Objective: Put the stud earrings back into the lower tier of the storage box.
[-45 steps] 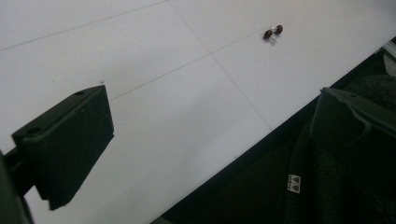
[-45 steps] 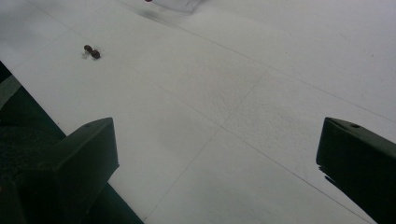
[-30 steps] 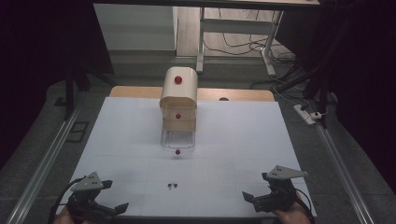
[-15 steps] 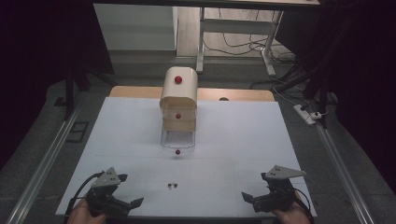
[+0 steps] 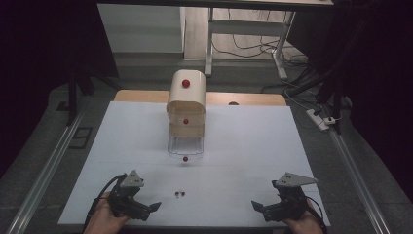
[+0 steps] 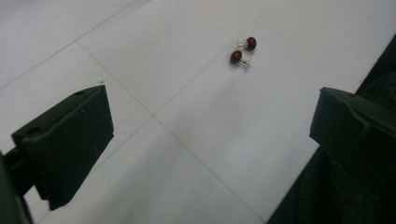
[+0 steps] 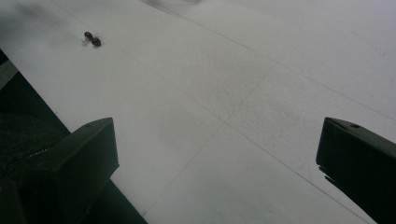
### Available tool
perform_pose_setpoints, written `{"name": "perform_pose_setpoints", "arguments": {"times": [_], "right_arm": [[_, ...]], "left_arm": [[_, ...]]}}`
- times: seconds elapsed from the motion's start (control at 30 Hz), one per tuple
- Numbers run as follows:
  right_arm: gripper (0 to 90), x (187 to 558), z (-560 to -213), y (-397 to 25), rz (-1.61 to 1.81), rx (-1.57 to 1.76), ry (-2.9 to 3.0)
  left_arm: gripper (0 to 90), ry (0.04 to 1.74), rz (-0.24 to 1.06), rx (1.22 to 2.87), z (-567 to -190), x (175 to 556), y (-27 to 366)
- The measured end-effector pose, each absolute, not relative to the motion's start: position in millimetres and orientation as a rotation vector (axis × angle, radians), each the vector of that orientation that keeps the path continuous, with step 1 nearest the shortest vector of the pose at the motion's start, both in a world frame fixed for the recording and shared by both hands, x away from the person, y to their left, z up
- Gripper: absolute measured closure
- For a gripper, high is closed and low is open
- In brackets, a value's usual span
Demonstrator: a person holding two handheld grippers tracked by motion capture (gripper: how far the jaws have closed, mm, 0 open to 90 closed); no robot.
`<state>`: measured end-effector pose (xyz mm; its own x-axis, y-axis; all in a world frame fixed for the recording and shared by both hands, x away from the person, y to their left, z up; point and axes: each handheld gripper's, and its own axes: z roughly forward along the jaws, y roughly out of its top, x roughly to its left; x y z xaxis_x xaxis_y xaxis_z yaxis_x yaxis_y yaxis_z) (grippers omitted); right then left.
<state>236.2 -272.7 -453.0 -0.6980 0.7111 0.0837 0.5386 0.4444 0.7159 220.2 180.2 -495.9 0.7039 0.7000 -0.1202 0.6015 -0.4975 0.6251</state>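
- The 2 small red earrings (image 5: pixel 179 194) are lying side by side, touching or nearly so, on the white surface (image 5: pixel 253 141) near its front edge, between the 2 grippers.
- The left gripper (image 5: pixel 155 206) is hovering low at the front left, jaws spread wide with nothing between them; in the left gripper view the earrings (image 6: pixel 243 50) are sitting ahead and slightly right of the gap.
- The right gripper (image 5: pixel 255 205) is waiting at the front right, jaws likewise apart and empty, well apart from the earrings (image 7: pixel 92 38), which are appearing far off to its left.
- A small wooden drawer chest (image 5: pixel 186 105) with red knobs is standing mid-surface, its clear bottom drawer (image 5: pixel 185 146) pulled out toward the person.
- Judged step: the left gripper is lining up to pick up an earring, probably for the open drawer.
- To do it well, the gripper should be centring 1 earring between the jaws, not both, since they are lying so close together.
- The jaws should be coming down almost to the surface before closing, because the earrings are tiny and low.
- A slow closing on the red bead rather than the thin metal post is likely to hold better; a fast pinch could flick it away.
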Motion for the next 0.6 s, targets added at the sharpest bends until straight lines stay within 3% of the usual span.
{"name": "perform_pose_setpoints", "arguments": {"times": [0.2,0.4,0.6], "right_arm": [[0.0,236,-453,-272,1.082,1.081,2.476],[0.0,237,-454,-272,1.083,1.078,2.482],[0.0,237,-454,-271,1.074,1.065,2.491]], "left_arm": [[0.0,0.987,0.092,2.303,-513,239,169],[0.1,0.957,0.125,2.346,-519,253,151],[8.9,0.815,0.163,2.410,-524,261,127]]}}
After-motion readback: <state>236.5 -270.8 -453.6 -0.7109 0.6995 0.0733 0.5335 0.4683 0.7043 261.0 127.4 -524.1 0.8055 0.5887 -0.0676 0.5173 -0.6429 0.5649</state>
